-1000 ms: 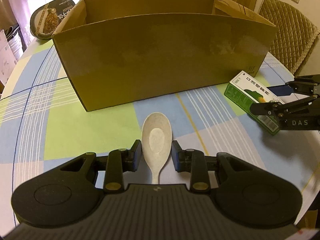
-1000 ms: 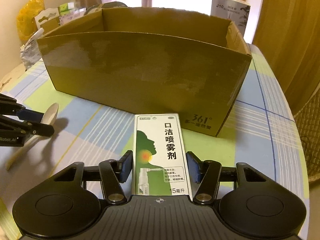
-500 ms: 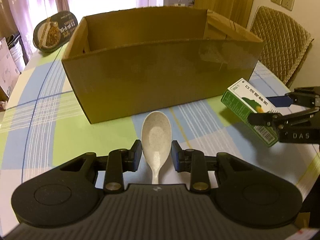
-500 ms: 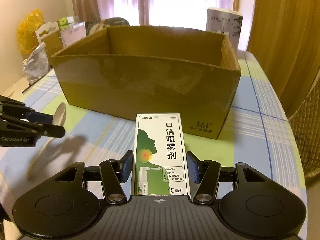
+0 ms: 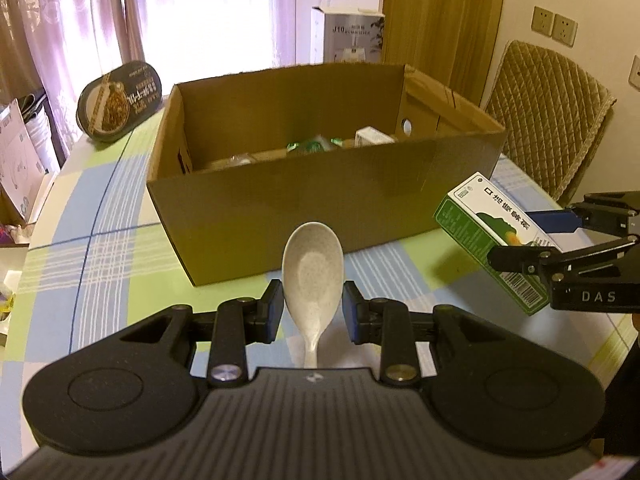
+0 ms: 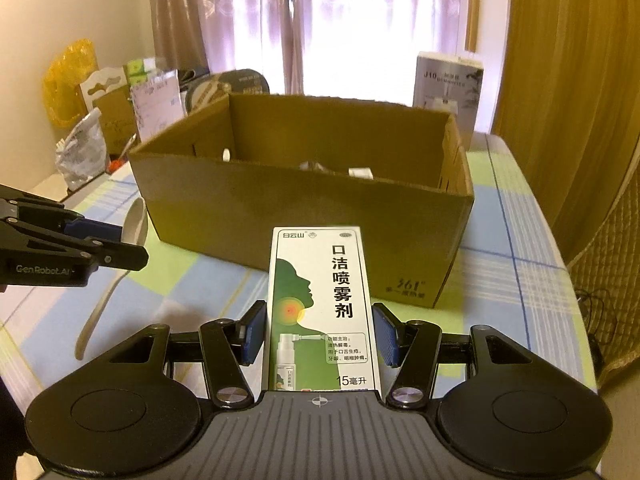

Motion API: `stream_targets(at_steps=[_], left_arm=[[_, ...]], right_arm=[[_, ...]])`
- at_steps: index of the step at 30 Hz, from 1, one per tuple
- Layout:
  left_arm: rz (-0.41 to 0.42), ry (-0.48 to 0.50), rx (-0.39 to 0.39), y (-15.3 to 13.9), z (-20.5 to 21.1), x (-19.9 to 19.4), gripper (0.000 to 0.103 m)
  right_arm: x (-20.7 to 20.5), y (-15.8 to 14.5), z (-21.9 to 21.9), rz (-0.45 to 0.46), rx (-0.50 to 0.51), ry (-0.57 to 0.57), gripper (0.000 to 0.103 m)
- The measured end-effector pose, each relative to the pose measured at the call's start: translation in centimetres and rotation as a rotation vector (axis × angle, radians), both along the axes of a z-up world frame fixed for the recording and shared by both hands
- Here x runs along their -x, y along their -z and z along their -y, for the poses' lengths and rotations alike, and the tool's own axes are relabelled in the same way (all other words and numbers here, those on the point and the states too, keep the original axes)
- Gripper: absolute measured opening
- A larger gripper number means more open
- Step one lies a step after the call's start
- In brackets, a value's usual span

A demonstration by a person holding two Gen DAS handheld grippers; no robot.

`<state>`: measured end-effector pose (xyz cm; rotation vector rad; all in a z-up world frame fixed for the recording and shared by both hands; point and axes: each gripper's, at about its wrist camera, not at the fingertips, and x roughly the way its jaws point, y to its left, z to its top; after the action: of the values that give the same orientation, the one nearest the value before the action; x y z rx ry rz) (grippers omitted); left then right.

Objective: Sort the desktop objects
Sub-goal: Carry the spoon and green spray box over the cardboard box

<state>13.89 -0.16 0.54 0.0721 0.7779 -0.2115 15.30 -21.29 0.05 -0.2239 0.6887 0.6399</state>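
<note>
Black tool [image 5: 312,307], blue pads [image 5: 274,312], silver screws [image 5: 225,371]

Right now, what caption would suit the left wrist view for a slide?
Left gripper carries a speckled spoon toward an open cardboard box; right gripper alongside holds a green spray box.

quilted chair [image 5: 552,116] beside the table; wall sockets [image 5: 554,26] above; pink curtains [image 6: 304,24] behind.

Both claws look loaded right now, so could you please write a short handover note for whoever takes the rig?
Left claw: shut on the speckled white spoon, lifted off the table.
Right claw: shut on the green-and-white mouth spray box, also lifted.
Cardboard box: open on the checked tablecloth, ahead of both claws, with a few items already inside.
Left: carry both over the near wall, release inside.
</note>
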Motion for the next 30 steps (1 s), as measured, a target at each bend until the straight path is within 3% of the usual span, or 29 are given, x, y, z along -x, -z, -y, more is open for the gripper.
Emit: stream_targets(at_steps=[8,18,30], left_arm=[[0.047,0.017,-0.005,-2.8,0.3,-1.0,0.026],[0.093,0.028,0.020,-7.5,-0.3,-4.8,0.026],[0.106,0.018,0.025,-11.0,-0.7,-10.9,0.026]], right_arm=[[-0.2,-3.3,-0.2,0.063,-0.057,0.006,0.053],[-4.6,-7.8,-2.3,0.105,-0.115,0.044,0.053],[-9.8,-9.9,-5.0,0.105,-0.125,0.045,0.053]])
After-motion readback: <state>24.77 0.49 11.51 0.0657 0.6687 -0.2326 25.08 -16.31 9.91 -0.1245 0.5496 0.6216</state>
